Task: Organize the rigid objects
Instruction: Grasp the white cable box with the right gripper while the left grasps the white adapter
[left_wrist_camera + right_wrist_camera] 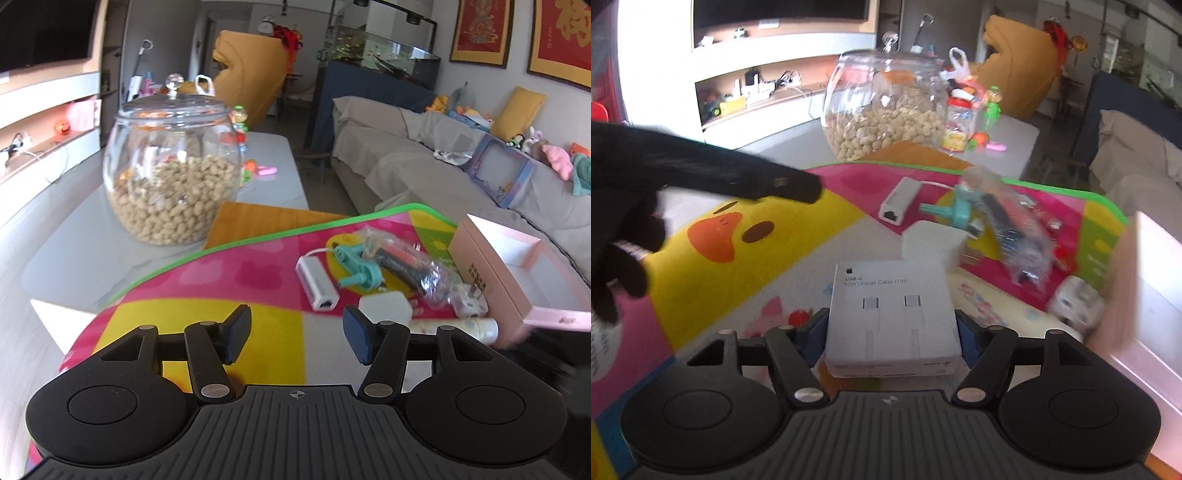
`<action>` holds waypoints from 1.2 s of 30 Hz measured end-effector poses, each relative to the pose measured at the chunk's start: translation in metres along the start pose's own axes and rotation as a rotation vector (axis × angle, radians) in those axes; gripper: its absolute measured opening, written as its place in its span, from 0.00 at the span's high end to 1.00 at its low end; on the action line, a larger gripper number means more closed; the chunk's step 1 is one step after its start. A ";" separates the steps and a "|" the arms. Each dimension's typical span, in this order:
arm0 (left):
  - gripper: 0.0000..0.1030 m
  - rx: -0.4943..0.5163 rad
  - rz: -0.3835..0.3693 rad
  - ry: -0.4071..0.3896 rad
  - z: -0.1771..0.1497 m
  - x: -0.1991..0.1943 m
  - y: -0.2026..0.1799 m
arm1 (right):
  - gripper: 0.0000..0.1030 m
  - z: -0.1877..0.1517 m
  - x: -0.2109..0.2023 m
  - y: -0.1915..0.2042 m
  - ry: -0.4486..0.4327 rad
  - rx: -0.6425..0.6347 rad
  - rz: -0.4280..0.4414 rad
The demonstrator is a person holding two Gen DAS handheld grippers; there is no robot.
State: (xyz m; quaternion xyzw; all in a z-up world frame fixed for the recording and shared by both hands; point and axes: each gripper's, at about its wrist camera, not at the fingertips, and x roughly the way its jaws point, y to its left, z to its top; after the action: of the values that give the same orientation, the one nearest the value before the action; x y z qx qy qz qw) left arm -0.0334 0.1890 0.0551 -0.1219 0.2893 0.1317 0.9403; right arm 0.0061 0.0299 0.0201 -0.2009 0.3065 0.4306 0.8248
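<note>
My right gripper [892,330] is shut on a white USB-C cable box [892,314] and holds it over the colourful play mat [746,266]. My left gripper [297,334] is open and empty above the mat [221,273]. Ahead lie a white network adapter [317,284] [897,201], a teal plastic clip [356,267] [955,210], a clear bag of small items [413,267] [1019,236], a white charger block [386,308] [931,245] and a white plug [469,299] [1075,299]. An open pink box [517,280] [1145,295] stands at the right.
A glass jar of peanuts [173,173] [886,110] stands on the grey table [74,240] behind the mat. A pale tube [458,328] lies by the pink box. A grey sofa [424,158] is to the right. A black-gloved hand [628,221] is at the left.
</note>
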 end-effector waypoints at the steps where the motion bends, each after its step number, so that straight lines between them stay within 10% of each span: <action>1: 0.42 -0.006 -0.007 0.002 0.004 0.008 -0.001 | 0.33 -0.007 -0.011 -0.003 -0.018 -0.003 -0.017; 18: 0.72 0.128 0.097 0.090 0.019 0.116 -0.032 | 0.33 -0.078 -0.079 -0.062 -0.051 0.181 -0.211; 27: 0.76 0.213 0.049 0.023 0.007 0.096 -0.030 | 0.33 -0.077 -0.064 -0.069 -0.013 0.221 -0.194; 36: 0.76 0.293 -0.007 -0.110 -0.011 -0.005 -0.025 | 0.33 -0.083 -0.098 -0.063 -0.053 0.251 -0.197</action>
State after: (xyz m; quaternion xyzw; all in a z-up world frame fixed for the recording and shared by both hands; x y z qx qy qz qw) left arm -0.0354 0.1612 0.0528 0.0232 0.2529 0.0913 0.9629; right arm -0.0119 -0.1118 0.0304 -0.1142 0.3149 0.3110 0.8894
